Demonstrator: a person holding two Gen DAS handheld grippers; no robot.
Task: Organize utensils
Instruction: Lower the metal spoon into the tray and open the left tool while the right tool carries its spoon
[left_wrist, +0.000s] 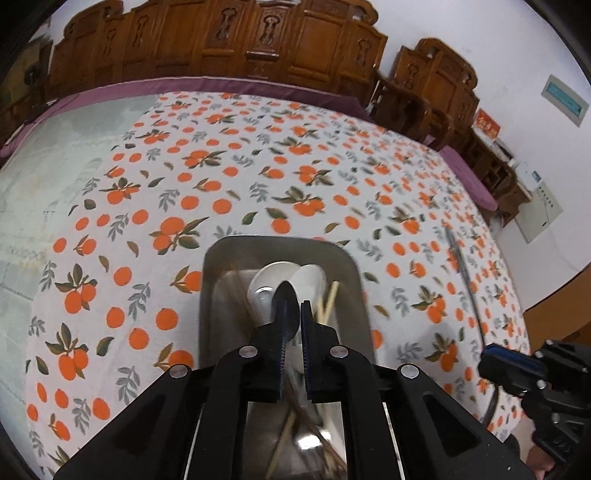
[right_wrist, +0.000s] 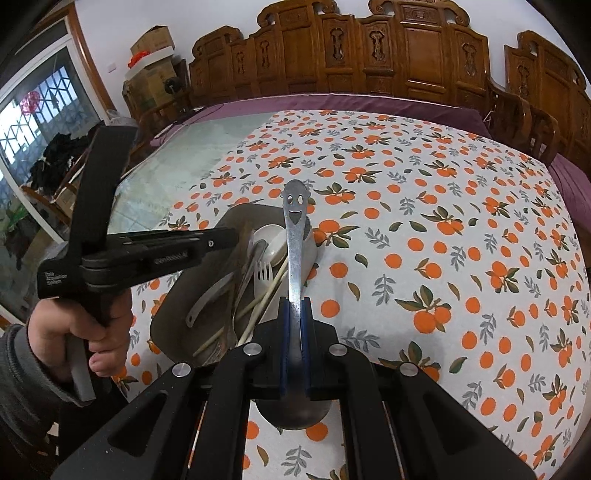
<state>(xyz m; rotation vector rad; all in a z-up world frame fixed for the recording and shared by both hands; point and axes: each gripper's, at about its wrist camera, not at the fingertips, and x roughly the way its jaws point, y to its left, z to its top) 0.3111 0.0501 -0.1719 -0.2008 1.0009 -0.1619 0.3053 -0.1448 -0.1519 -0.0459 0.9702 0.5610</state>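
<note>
A metal tray (left_wrist: 280, 247) (right_wrist: 236, 218) on the orange-print tablecloth holds a white ceramic spoon (left_wrist: 280, 275) (right_wrist: 271, 240), chopsticks (left_wrist: 328, 301) (right_wrist: 266, 291), a fork (right_wrist: 263, 275) and other metal utensils. My left gripper (left_wrist: 293, 314) hangs over the tray with its jaws nearly together around a thin dark utensil (left_wrist: 286, 291). My right gripper (right_wrist: 294, 310) is shut on a steel spoon with a smiley-face handle (right_wrist: 295, 236), held just right of the tray, handle pointing away. That spoon also shows at the right of the left wrist view (left_wrist: 461, 266).
The tablecloth (right_wrist: 443, 229) covers a glass-topped table (right_wrist: 207, 140). Carved wooden chairs (right_wrist: 369, 55) stand along the far edge and at the right. Boxes (right_wrist: 151, 44) and a window are at the far left.
</note>
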